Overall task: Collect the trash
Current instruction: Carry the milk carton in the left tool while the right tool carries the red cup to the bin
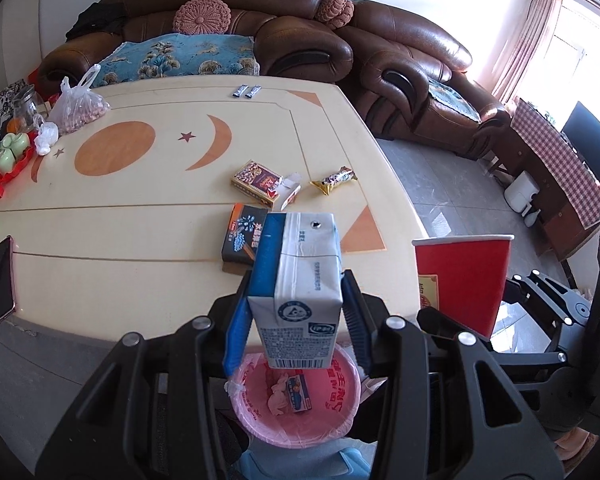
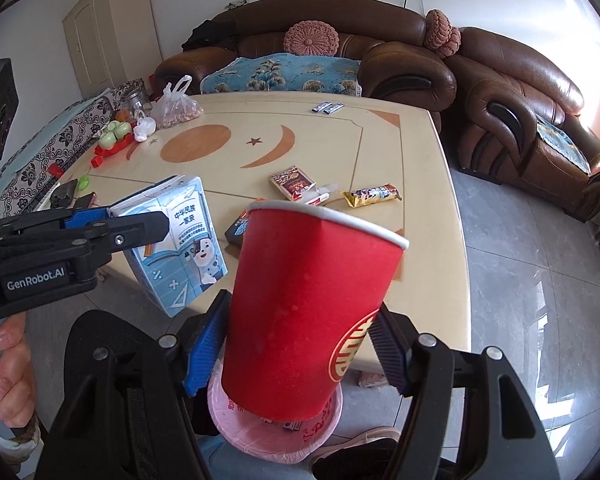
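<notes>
My left gripper (image 1: 297,292) is shut on a white-and-blue milk carton (image 1: 300,256) and holds it upright over a pink-lined bin (image 1: 340,408) on the floor. Inside the bin lie a small box and crumpled paper. To its right, my right gripper (image 2: 300,312) is shut on a red paper cup (image 2: 312,264), tilted above the same bin (image 2: 236,428). On the cream table (image 1: 140,208) lie a dark box (image 1: 242,236), a red-and-gold pack (image 1: 256,180), a small white-and-red box (image 1: 290,192) and a candy wrapper (image 1: 334,180).
A phone (image 1: 2,276) lies near the table's left edge. A plastic bag of nuts (image 1: 80,108), a jar and green items sit at the far left. Two small sachets (image 1: 246,91) lie by the far edge. Brown leather sofas (image 1: 228,36) stand behind the table, tiled floor to the right.
</notes>
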`<state>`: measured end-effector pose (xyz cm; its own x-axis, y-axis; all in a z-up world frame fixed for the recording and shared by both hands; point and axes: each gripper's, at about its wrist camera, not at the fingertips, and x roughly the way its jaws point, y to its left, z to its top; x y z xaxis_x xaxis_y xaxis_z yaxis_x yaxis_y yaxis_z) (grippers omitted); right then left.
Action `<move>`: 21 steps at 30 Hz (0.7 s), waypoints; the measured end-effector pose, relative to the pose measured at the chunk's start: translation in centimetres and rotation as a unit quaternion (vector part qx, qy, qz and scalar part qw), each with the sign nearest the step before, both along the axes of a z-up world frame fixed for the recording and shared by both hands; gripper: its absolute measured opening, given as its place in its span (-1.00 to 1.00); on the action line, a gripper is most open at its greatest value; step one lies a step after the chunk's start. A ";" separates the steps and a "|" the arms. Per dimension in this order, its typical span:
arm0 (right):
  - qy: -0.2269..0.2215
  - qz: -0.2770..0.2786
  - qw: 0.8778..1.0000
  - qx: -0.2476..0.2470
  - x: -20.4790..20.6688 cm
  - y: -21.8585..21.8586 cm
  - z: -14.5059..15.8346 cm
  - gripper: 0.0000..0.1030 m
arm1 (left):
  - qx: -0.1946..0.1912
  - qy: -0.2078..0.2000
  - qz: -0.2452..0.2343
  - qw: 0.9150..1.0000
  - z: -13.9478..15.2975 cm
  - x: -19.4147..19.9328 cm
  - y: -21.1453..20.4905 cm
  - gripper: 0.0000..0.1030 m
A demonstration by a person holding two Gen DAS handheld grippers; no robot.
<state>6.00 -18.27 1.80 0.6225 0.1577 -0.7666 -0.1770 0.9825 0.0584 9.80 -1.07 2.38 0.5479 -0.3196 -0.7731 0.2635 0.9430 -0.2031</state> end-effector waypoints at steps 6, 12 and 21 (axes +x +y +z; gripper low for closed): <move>0.014 0.002 1.000 0.001 -2.3 0.6 -1.8 0.26 | 0.011 0.015 -0.015 1.000 -2.3 -2.2 0.0 -0.18; 0.032 -0.005 0.999 0.002 -3.9 0.5 -4.0 0.27 | 0.022 0.031 -0.026 0.999 -4.9 -3.5 0.0 -0.18; 0.063 -0.009 0.998 -0.001 -4.8 0.8 -7.9 0.26 | 0.033 0.062 -0.032 0.997 -9.1 -4.6 0.1 -0.18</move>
<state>1.16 -17.46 -6.10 0.5240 0.1455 -0.8392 -0.1513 0.9855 0.0764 5.21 -1.01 -6.70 0.4260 -0.2975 -0.8544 0.3010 0.9372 -0.1763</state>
